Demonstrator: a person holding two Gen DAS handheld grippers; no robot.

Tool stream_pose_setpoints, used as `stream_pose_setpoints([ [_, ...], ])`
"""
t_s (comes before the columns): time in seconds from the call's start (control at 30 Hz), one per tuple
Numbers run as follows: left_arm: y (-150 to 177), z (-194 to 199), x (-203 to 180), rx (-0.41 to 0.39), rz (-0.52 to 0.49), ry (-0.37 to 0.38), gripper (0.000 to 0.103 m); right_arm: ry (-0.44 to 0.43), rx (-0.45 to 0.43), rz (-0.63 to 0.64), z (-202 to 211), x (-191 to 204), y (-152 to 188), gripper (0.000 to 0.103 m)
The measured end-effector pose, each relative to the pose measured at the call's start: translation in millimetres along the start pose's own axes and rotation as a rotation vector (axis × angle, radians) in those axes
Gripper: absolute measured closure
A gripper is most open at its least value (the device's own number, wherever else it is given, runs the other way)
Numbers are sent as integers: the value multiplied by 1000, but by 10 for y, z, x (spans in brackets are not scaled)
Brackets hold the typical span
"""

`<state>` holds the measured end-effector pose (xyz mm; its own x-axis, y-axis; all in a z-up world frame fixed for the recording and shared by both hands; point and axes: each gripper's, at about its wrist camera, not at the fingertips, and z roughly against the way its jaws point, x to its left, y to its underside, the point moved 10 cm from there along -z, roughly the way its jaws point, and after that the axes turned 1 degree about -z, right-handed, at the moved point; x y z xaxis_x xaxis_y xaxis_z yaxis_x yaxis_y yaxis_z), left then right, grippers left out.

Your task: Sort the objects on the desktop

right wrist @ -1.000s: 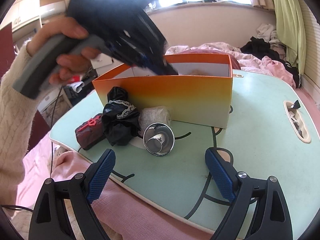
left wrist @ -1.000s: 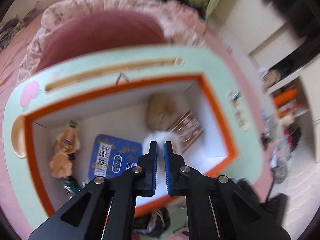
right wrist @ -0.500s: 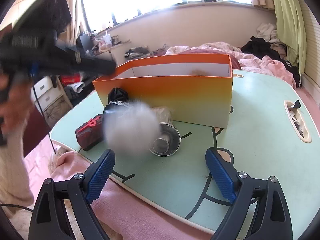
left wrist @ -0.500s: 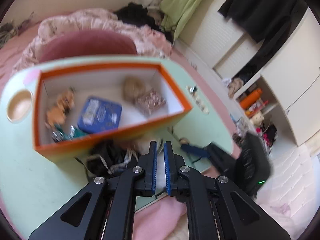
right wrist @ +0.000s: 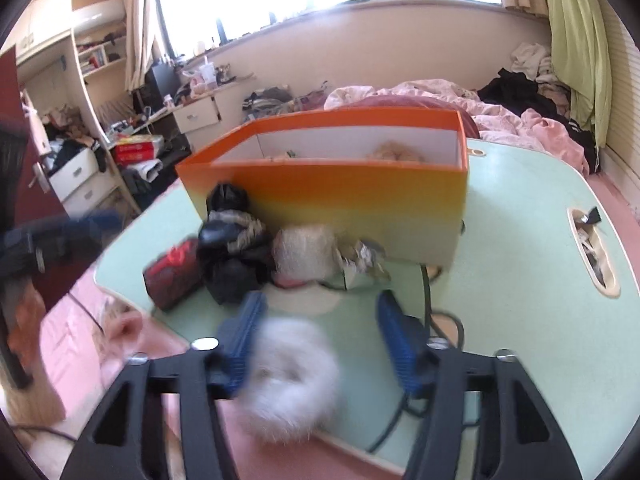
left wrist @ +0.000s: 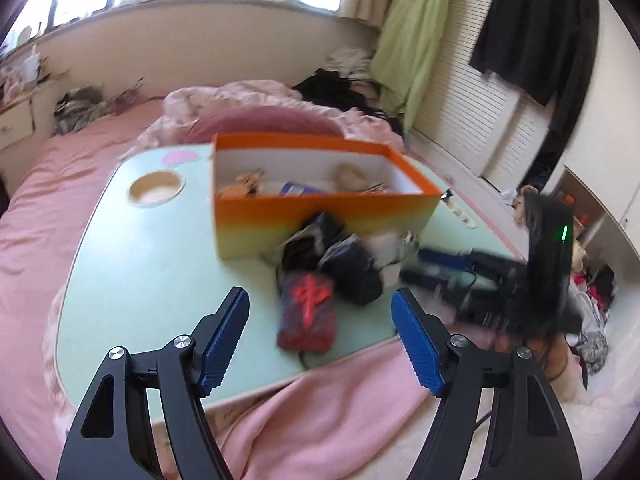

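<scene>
Left wrist view: your left gripper [left wrist: 320,312] has just been opening and stands wide with nothing between its pads, above the tray's [left wrist: 132,280] near edge. Just ahead of it lies a dark red pouch [left wrist: 306,312], close to that edge, with a black bundle [left wrist: 340,256] behind it against the orange box [left wrist: 312,208]. To the pouch's left the mint surface is bare up to the round cup hollow [left wrist: 157,189].

Your right gripper [right wrist: 318,332] has just been closing; a white fluffy ball [right wrist: 292,376], blurred, sits between its fingers at the tray's near edge. You cannot tell whether the pads press it. To its right the surface lies open as far as the slot [right wrist: 594,252].

The tray rests on a pink bed [left wrist: 36,216] in a cluttered bedroom.
</scene>
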<state>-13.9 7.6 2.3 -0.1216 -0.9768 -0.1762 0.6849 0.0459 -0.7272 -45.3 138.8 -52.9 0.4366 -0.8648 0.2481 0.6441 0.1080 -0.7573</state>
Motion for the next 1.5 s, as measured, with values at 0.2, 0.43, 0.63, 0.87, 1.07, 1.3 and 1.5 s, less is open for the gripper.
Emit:
stream_pose_setpoints([
  [0.2,117,-170,-17,19,21,20,29,-61,-93,-61,374,22,-188,33],
  [0.43,361,-261,-127,60,-57,-38,29,41,102,147,499,148,333,50],
  [0.63,411,-463,-104,70,-54,-100,29,62,137,168,42,252,277,69],
  [0.87,389,-532,-56,-40,-60,-181,23,-61,-42,38,501,73,-159,46],
  [1.07,414,-607,-117,-41,-123,-211,4,29,56,-106,250,-301,-891,45],
  [1.3,388,-631,-82,-41,-114,-214,0,179,315,-53,-769,-409,-1106,49],
  [1.5,391,-624,-97,-43,-114,-216,0,487,458,150,-1167,-746,-833,63],
])
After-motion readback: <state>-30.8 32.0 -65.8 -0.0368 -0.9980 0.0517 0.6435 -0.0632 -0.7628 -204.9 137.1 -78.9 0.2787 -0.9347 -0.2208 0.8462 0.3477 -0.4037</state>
